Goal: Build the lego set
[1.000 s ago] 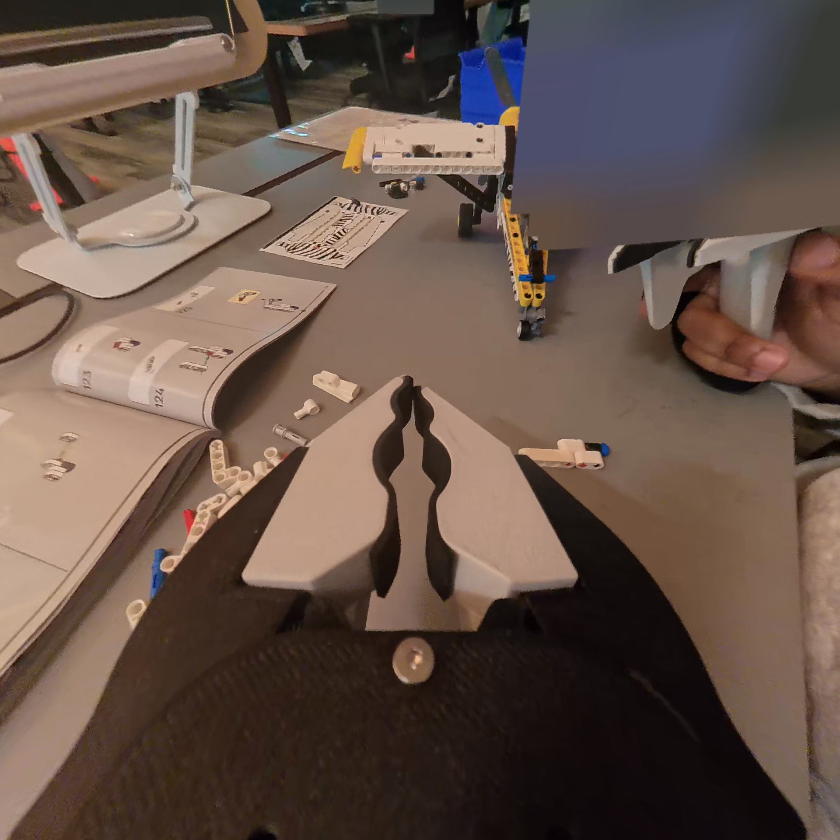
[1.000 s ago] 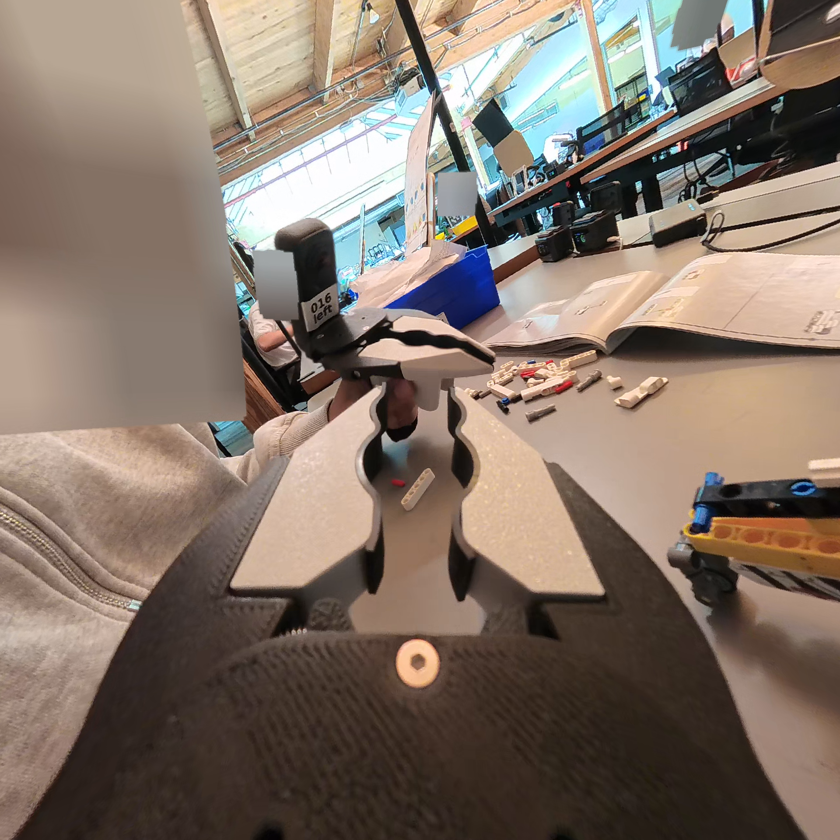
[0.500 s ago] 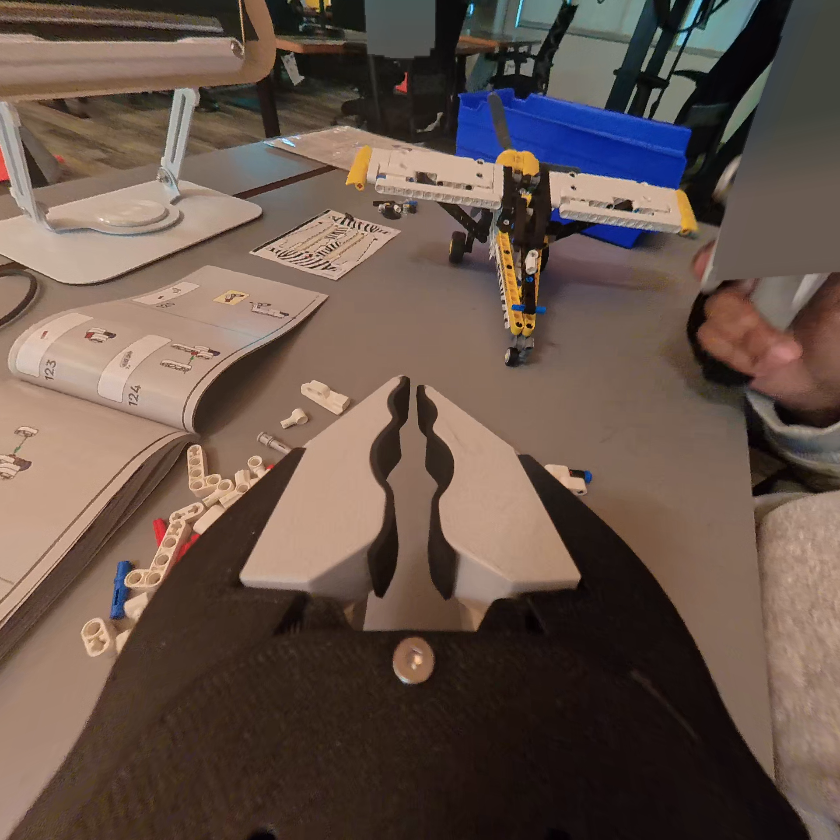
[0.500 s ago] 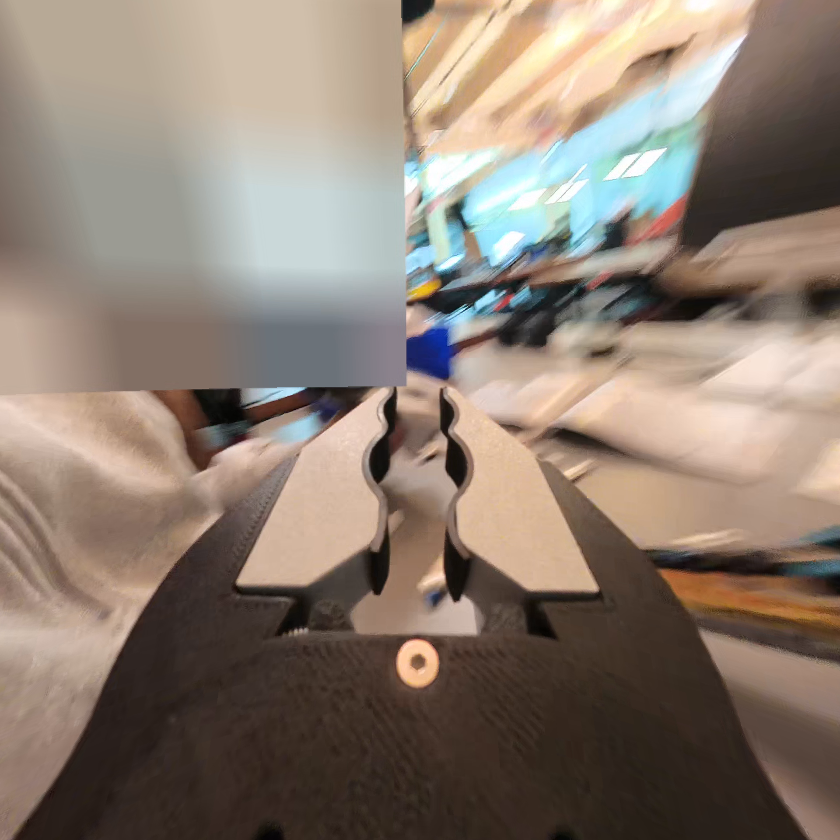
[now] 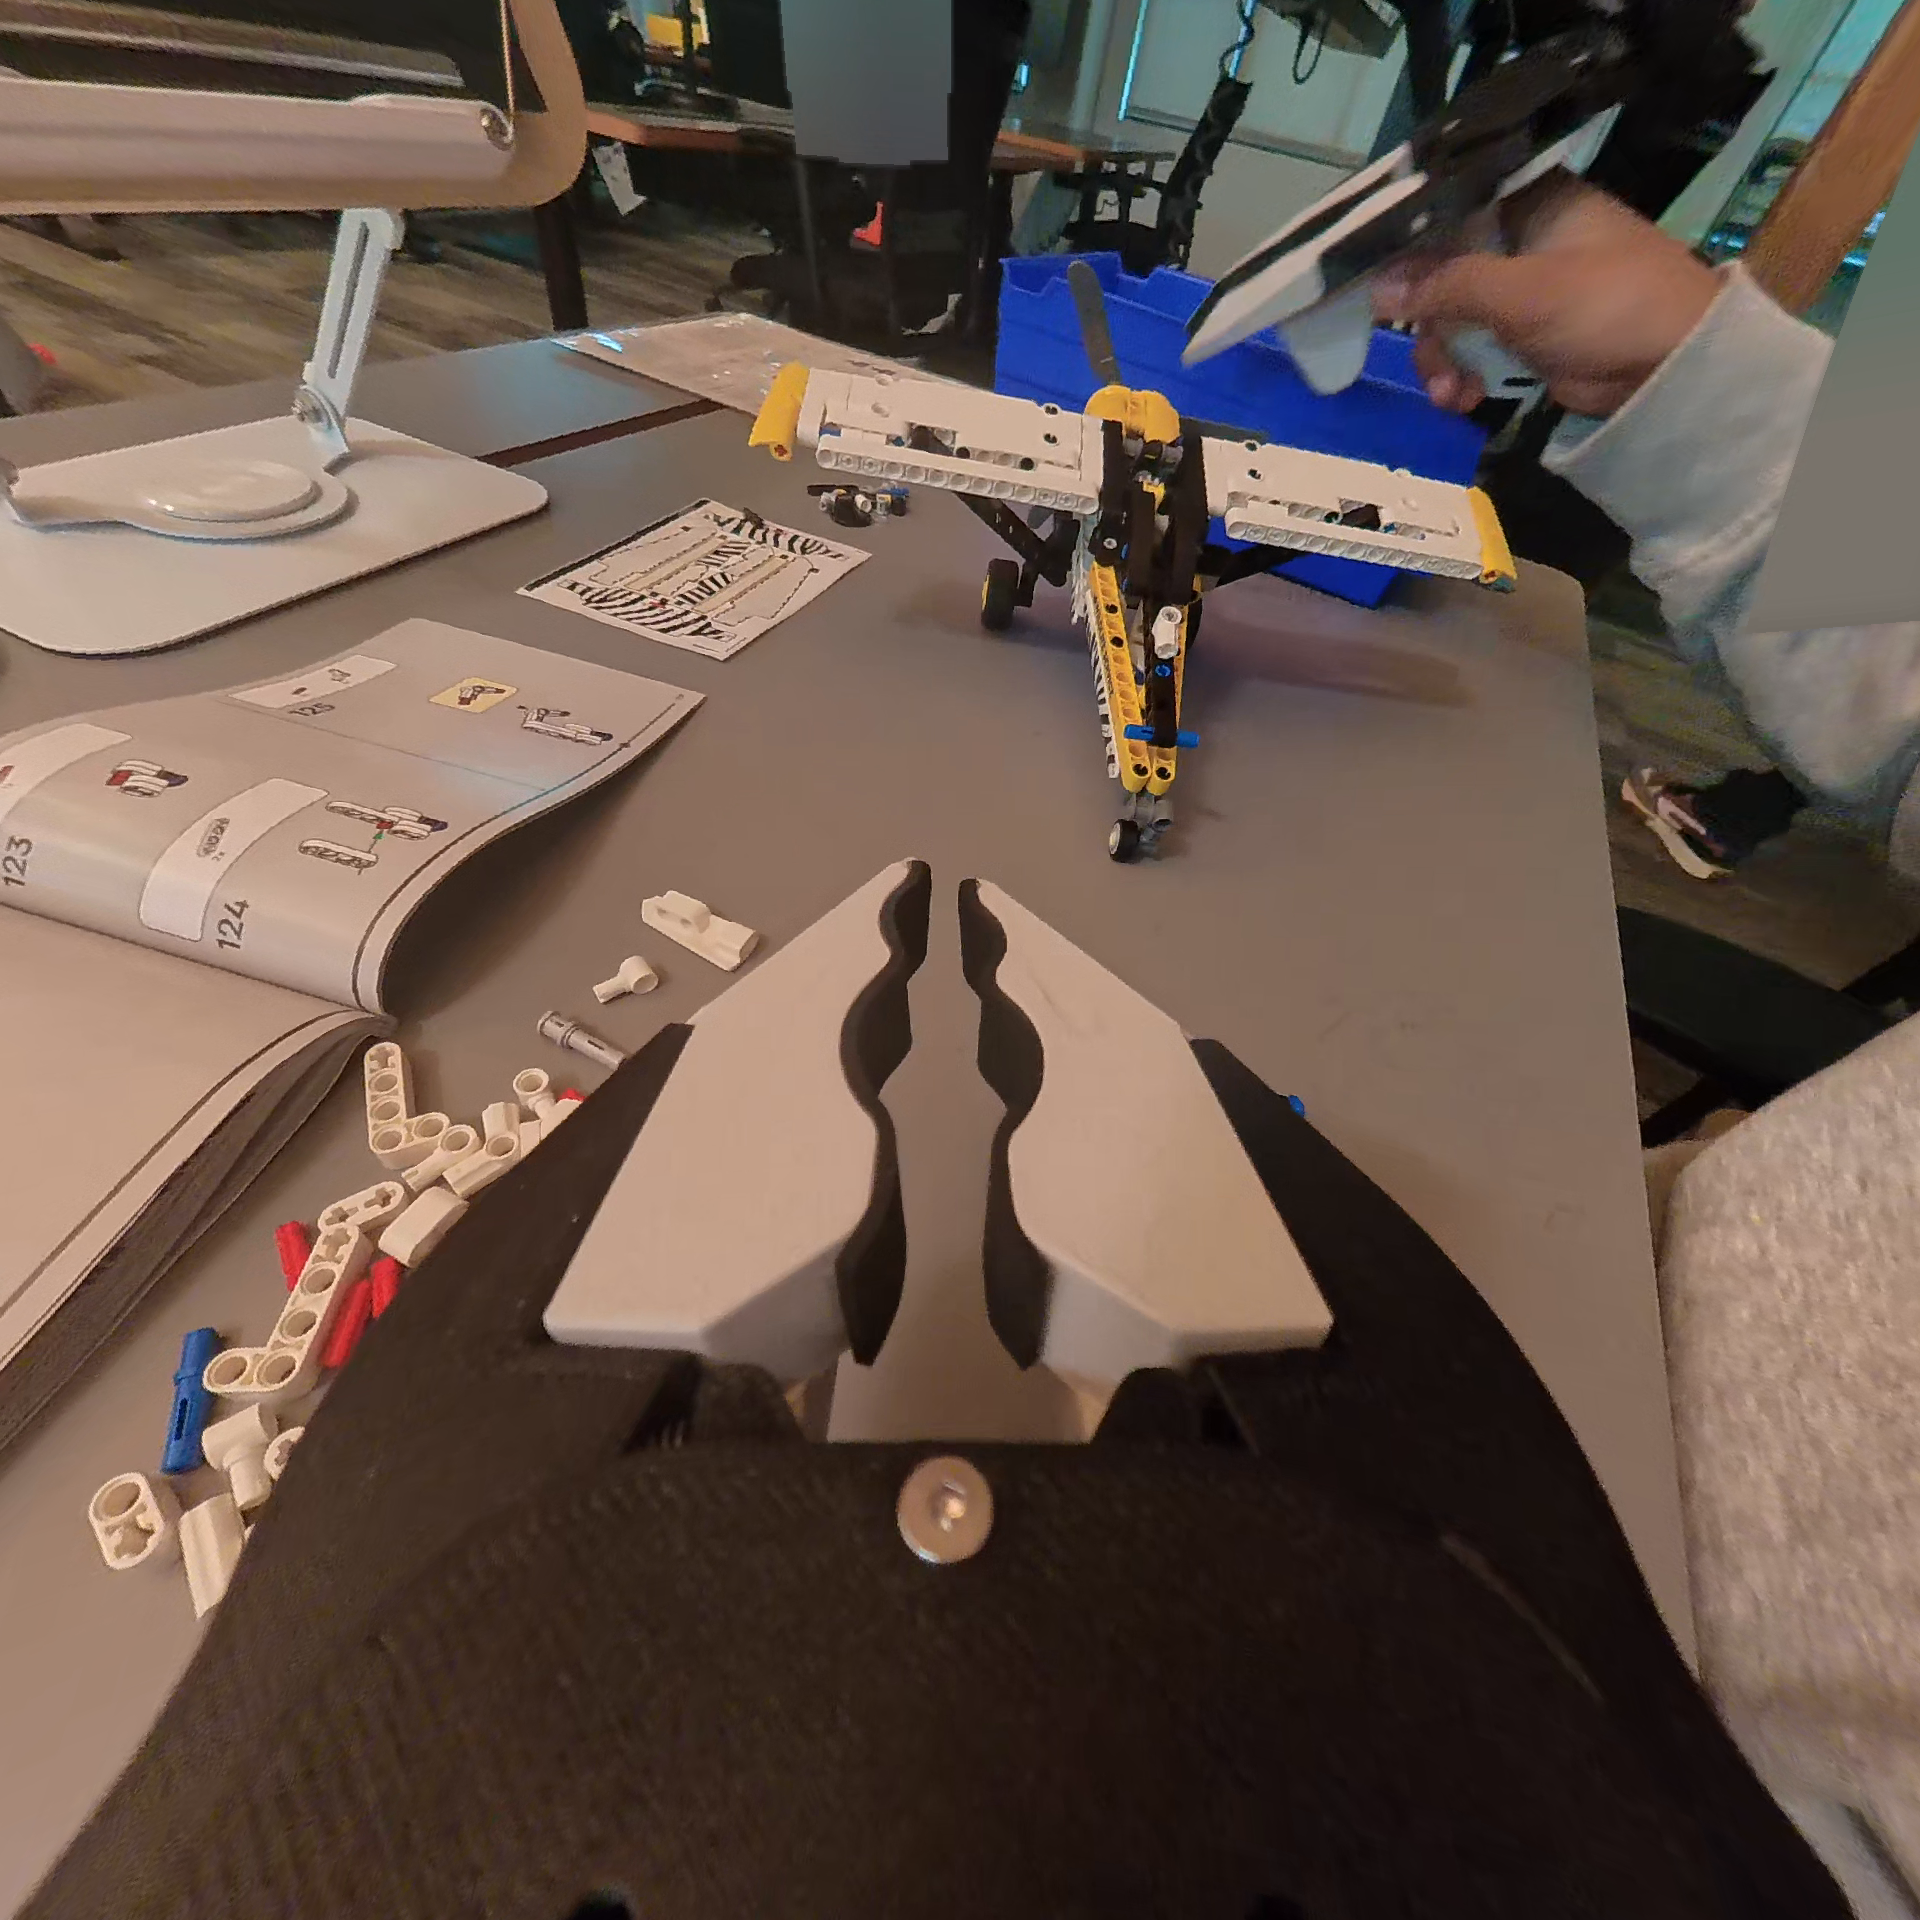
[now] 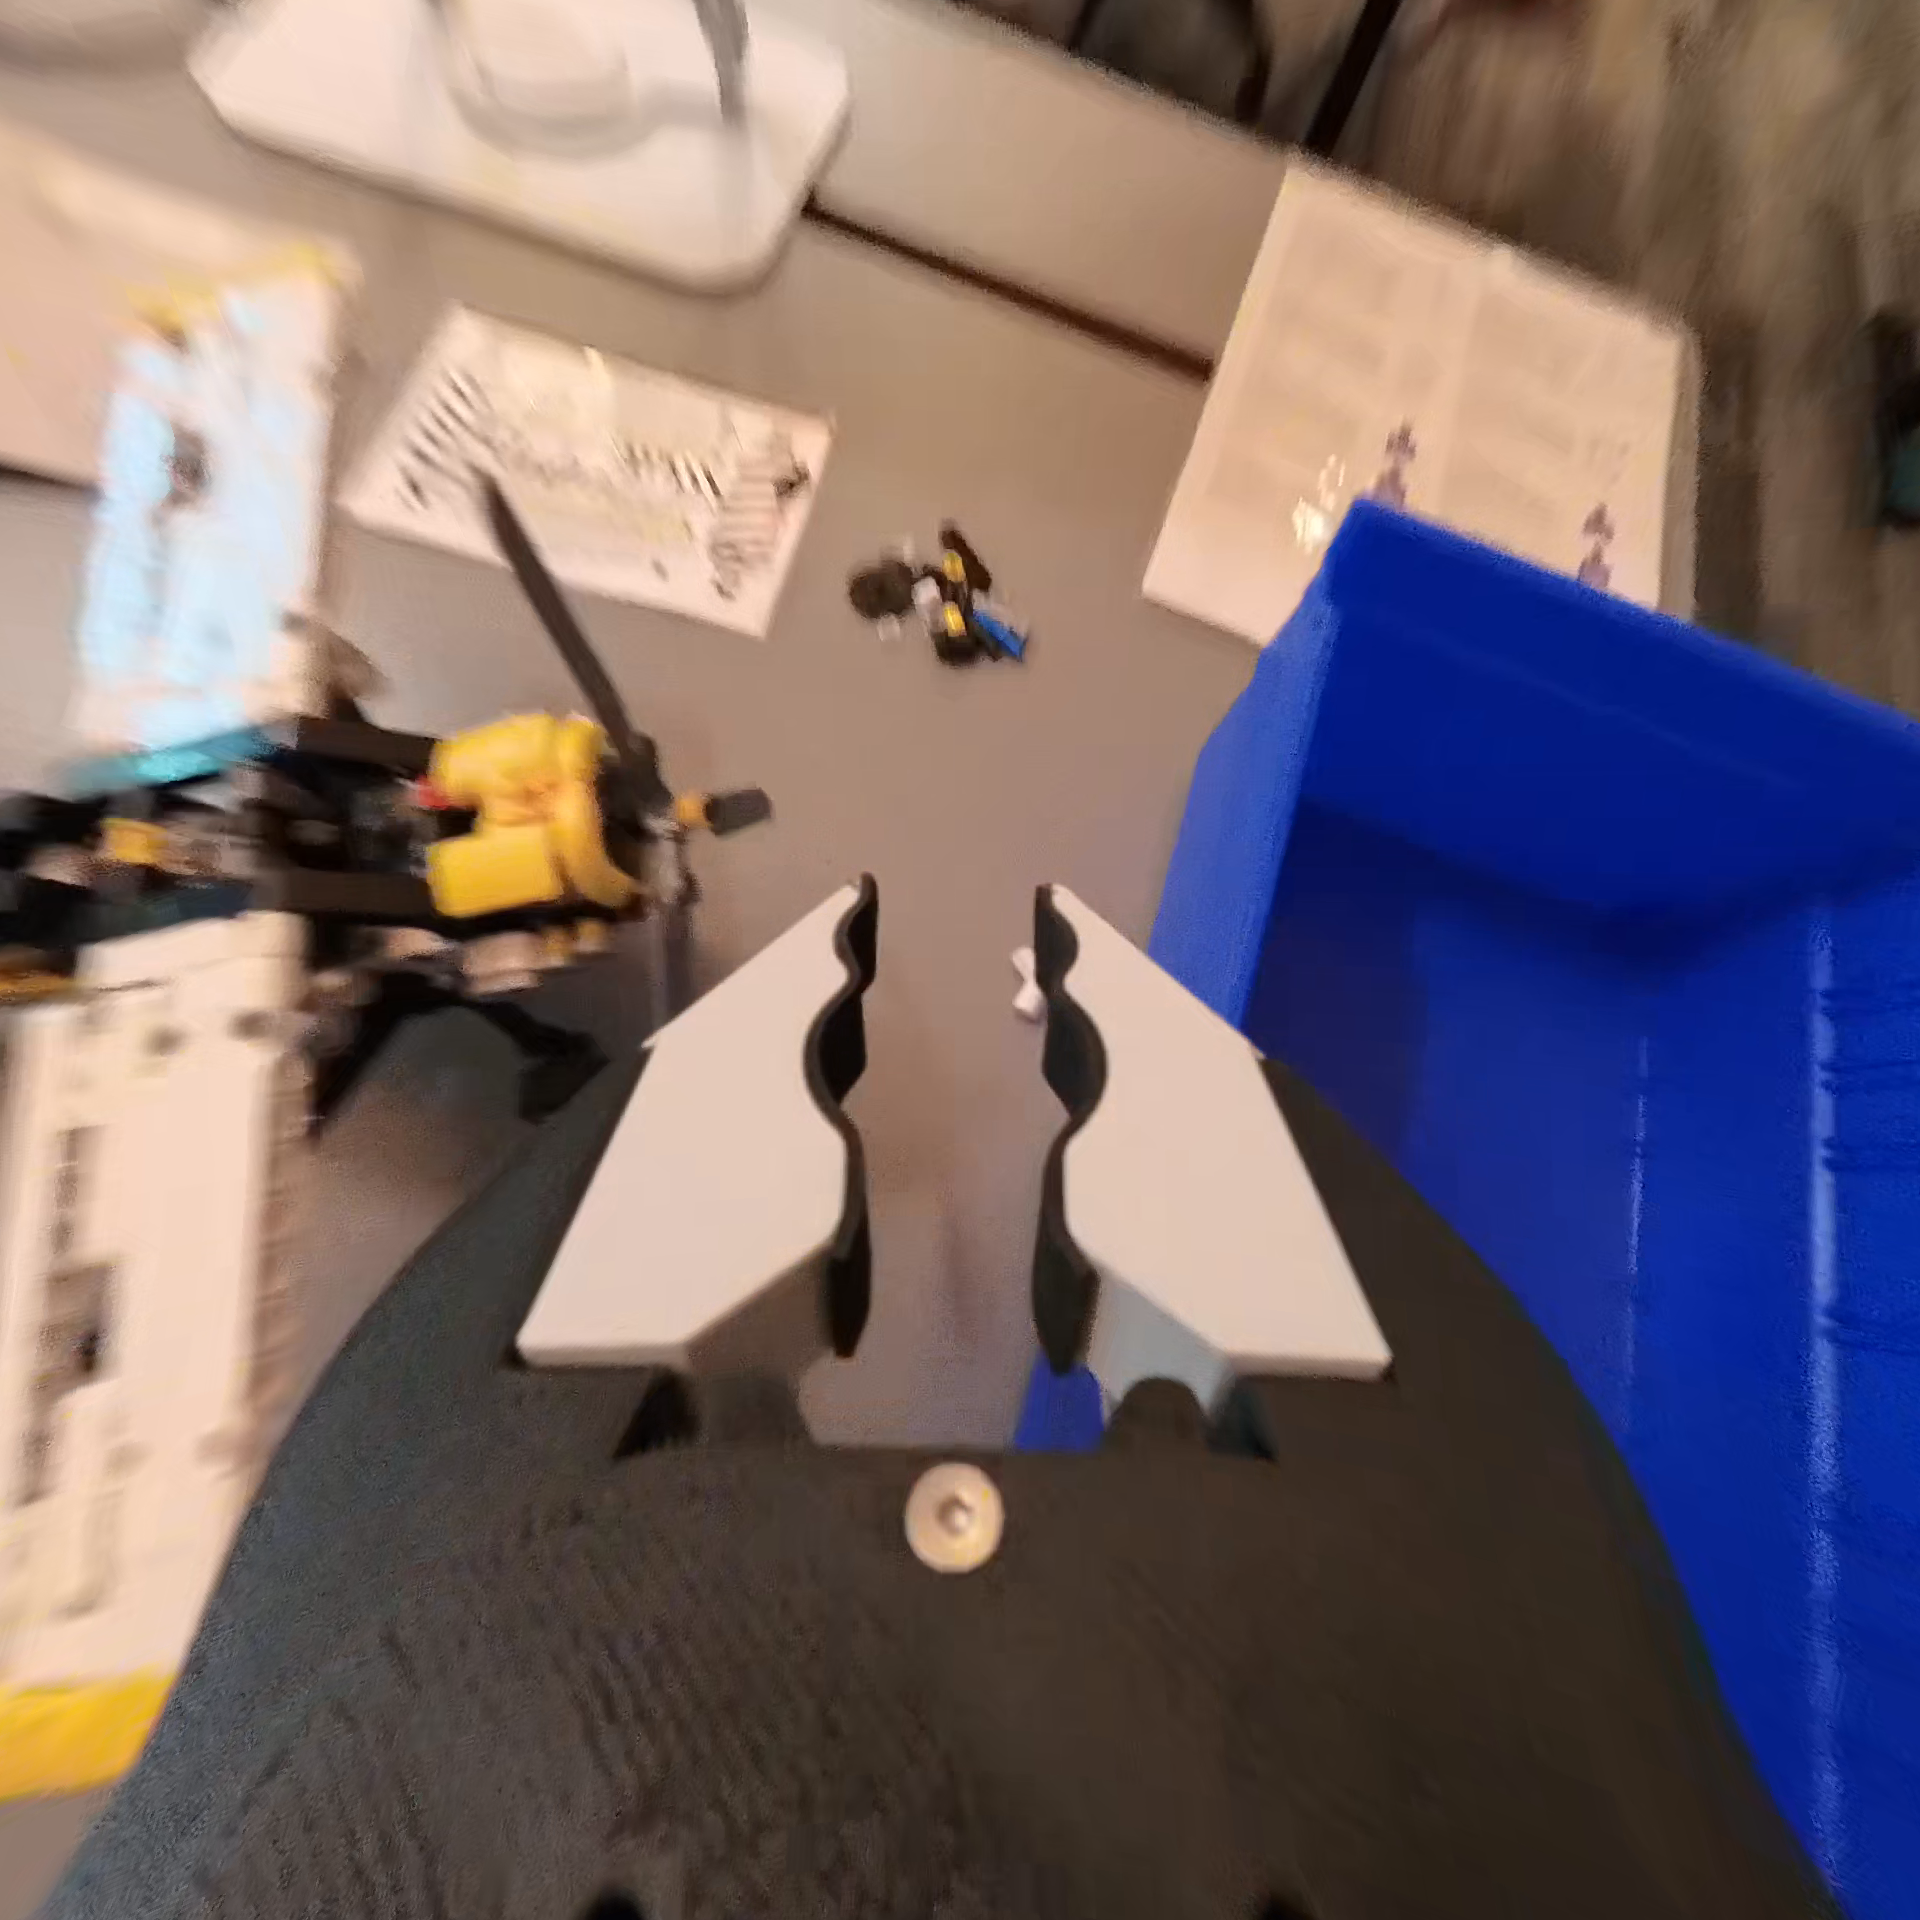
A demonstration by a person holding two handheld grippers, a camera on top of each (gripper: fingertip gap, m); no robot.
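The left tool (image 5: 943, 885) hangs low over the grey tabletop (image 5: 1351, 987), its two pale grey fingers with black wavy pads drawn close, a narrow slit left between the tips and nothing held there. The half-built yellow, white and black lego aeroplane (image 5: 1132, 520) stands on its small wheels toward the far right corner of the tabletop, long white wings with yellow tips spread sideways, its yellow beam tail pointing back toward the left tool. Just behind it, at the far edge, sits a blue plastic bin (image 5: 1247, 364).

Along the left edge lies the open grey instruction booklet (image 5: 343, 810). Between the booklet and the left tool a scatter of small loose white, red and blue lego pieces (image 5: 343, 1247) lies on the tabletop. Beyond the booklet is a black-and-white striped sticker sheet (image 5: 696, 577), and a white flat-based stand (image 5: 239, 509) occupies the far left corner.

The right tool (image 6: 954, 894) is raised above the far edge, held by a hand (image 5: 1538, 301) in a pale sleeve. Its view is blurred, looking down on the aeroplane's yellow nose and black propeller on the left and the blue bin's wall on the right. Its fingers stand clearly apart, gripping nothing; a tiny white piece (image 6: 1025, 987) lies on the tabletop, seen just beside the right finger. A small cluster of black, yellow and blue pieces (image 6: 945, 597) lies farther off, near the sticker sheet.
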